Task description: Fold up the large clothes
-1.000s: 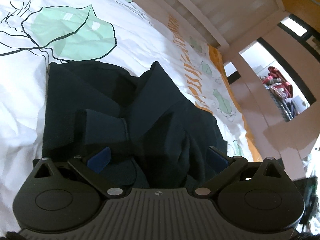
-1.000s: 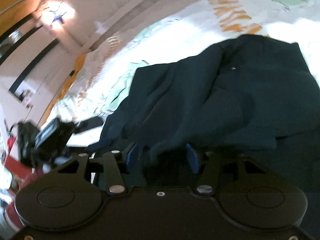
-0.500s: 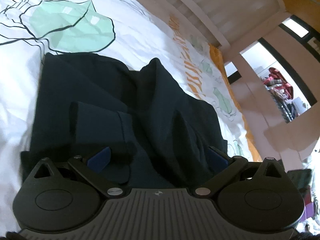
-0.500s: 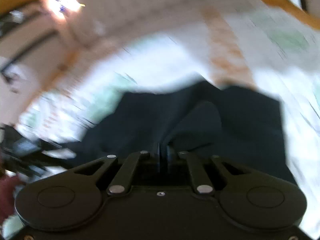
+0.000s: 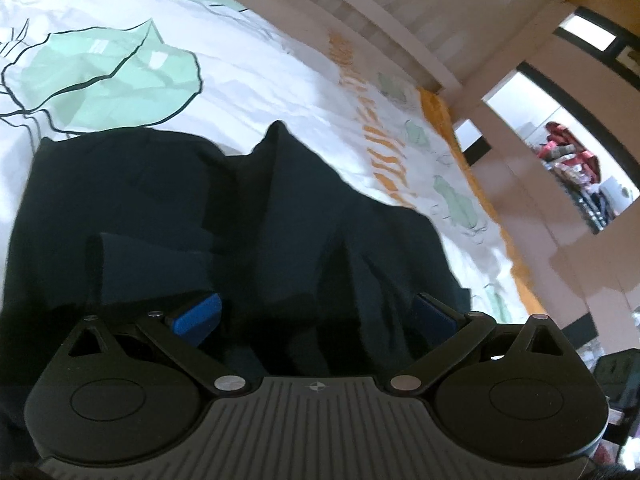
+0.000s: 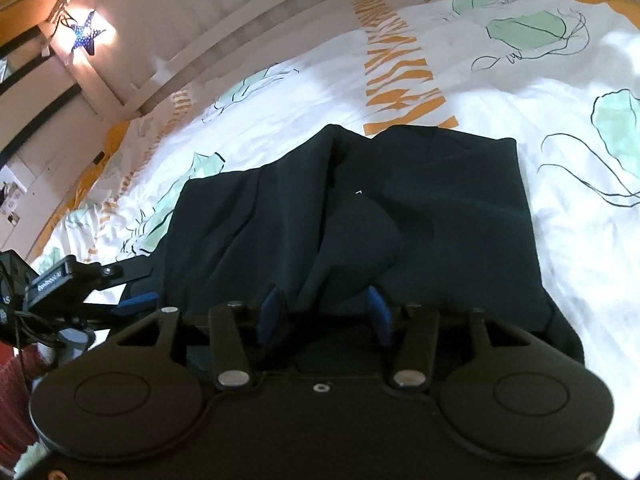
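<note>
A dark navy garment (image 5: 248,216) lies partly folded and rumpled on the bed; it also shows in the right wrist view (image 6: 400,216). My left gripper (image 5: 316,316) is open, its blue pads wide apart just above the garment's near edge, holding nothing. My right gripper (image 6: 322,312) is open over the near edge, with a fold of cloth lying loosely between its blue pads. The left gripper also shows in the right wrist view (image 6: 136,300) at the garment's left side.
The bed has a white cover (image 5: 240,64) printed with green leaves and orange stripes, also seen in the right wrist view (image 6: 500,60). A white slatted bed frame (image 5: 400,12) runs along the far side. A lit star lamp (image 6: 86,36) hangs on the wall.
My right gripper was shut on the garment half a second ago and has now opened, letting the cloth go. The garment lies flatter. My left gripper stayed open and drew back slightly.
</note>
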Motion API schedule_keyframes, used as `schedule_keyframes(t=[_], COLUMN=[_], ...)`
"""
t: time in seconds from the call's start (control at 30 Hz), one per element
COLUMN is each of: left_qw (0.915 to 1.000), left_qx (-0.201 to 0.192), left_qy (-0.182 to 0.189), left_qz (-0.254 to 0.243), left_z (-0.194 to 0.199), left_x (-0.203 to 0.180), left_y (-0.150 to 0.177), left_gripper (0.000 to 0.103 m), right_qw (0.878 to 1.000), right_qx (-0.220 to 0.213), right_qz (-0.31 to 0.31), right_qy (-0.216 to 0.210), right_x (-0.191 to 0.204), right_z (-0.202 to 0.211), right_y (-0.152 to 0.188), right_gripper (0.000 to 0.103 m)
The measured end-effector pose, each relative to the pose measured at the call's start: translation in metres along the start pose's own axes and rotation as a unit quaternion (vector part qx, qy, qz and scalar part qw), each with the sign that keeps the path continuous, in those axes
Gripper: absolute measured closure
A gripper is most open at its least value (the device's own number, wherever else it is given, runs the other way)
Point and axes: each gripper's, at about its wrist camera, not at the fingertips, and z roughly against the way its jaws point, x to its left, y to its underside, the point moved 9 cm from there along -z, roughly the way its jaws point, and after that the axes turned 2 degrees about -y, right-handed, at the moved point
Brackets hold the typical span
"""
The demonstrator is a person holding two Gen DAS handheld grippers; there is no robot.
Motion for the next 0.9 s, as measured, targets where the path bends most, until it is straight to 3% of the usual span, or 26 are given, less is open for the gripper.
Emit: schedule_keyframes(t=[0.27,0.37,0.6,0.7,0.73,0.8,0.83,0.9], left_qw=[0.9951,0.9942,0.9963,0.9935,0.9912,0.9863,0.9845,0.9834], left_qx=[0.009,0.029,0.044,0.036,0.030,0.029,0.029,0.019], left_qy=[0.057,0.048,0.033,0.041,0.041,0.043,0.047,0.058], left_qz=[0.079,0.091,0.066,0.100,0.123,0.157,0.166,0.171], left_z=[0.005,0.001,-0.015,-0.021,-0.022,-0.021,-0.021,-0.017], left_x=[0.002,0.007,0.001,0.004,0.008,0.017,0.020,0.023], left_y=[-0.007,-0.004,0.005,0.000,-0.002,-0.003,-0.003,-0.003], left_gripper=[0.000,0.000,0.000,0.002,0.007,0.035,0.039,0.068], right_qw=[1.000,1.000,1.000,1.000,1.000,1.000,1.000,1.000], right_qx=[0.011,0.012,0.011,0.012,0.013,0.016,0.017,0.019], right_qz=[-0.002,-0.006,-0.012,-0.009,-0.007,-0.003,-0.001,0.003], right_qy=[-0.014,-0.015,-0.016,-0.013,-0.013,-0.012,-0.011,-0.009], right_x=[0.003,0.002,-0.001,0.001,0.002,0.004,0.005,0.008], right_z=[-0.007,-0.009,-0.011,-0.012,-0.012,-0.013,-0.013,-0.016], right_y=[0.002,0.002,0.004,0.004,0.004,0.003,0.003,0.003], right_gripper=[0.041,0.041,0.041,0.041,0.040,0.038,0.036,0.035])
